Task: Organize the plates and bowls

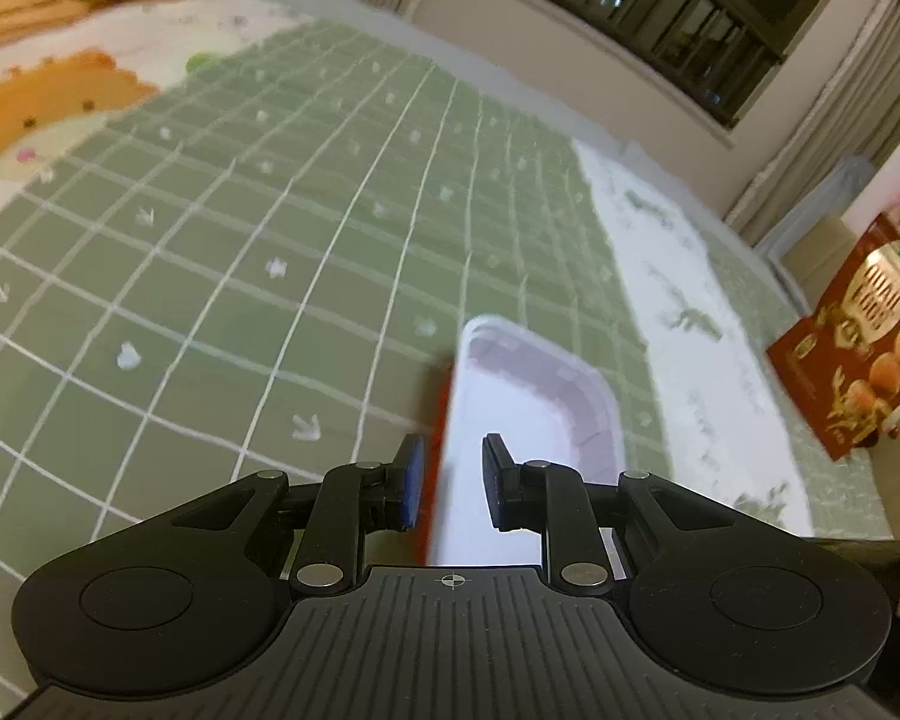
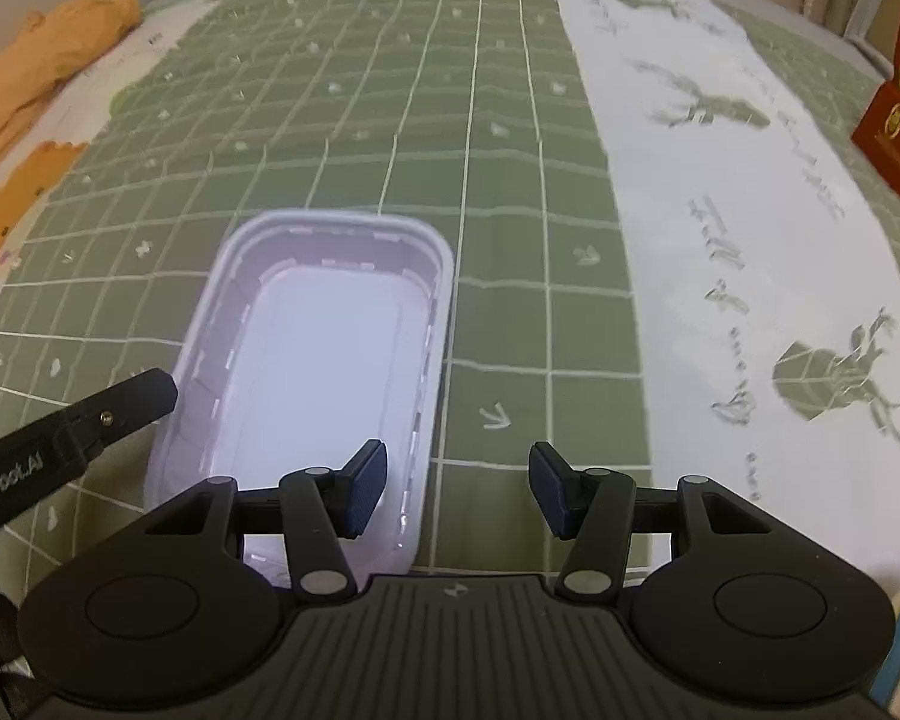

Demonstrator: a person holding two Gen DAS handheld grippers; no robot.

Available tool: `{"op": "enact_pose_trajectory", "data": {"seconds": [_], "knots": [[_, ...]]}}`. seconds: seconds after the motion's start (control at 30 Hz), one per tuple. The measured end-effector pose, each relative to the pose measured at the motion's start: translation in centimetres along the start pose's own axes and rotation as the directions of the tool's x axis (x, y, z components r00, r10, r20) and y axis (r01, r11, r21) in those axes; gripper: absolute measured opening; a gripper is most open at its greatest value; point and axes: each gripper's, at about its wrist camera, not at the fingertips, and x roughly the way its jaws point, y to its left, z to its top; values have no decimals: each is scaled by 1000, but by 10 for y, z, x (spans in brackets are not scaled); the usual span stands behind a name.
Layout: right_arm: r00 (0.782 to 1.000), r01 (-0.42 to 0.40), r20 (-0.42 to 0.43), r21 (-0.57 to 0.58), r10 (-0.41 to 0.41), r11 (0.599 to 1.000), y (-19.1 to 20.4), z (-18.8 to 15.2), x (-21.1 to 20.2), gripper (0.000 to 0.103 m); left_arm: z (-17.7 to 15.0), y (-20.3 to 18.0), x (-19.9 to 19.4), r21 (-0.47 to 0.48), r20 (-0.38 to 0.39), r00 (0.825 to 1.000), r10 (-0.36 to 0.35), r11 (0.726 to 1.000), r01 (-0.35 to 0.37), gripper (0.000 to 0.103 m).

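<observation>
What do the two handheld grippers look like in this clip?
Both the left gripper and right gripper are matte black, with ribbed top plates, round side housings, silver pivot pins and dark blue pads on the fingers. White lettering marks the left gripper's side in the right wrist view.

My left gripper (image 1: 453,483) hides the near end of the white tray (image 1: 528,396), so I can't tell whether the pads press its wall. The red box (image 1: 852,354) is blurred, its print unreadable. The orange cloth (image 2: 42,72) runs off-frame.
</observation>
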Motion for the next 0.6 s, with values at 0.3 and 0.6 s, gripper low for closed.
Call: {"op": "enact_pose_trajectory", "data": {"seconds": [0.3, 0.6], "knots": [[935, -154, 323, 7, 144, 988, -100, -72, -155, 64, -41, -82, -95, 221, 193, 925, -326, 934, 282, 23], [891, 20, 452, 33, -33, 999, -221, -155, -222, 72, -145, -141, -115, 158, 92, 787, -611, 789, 594, 18]]}}
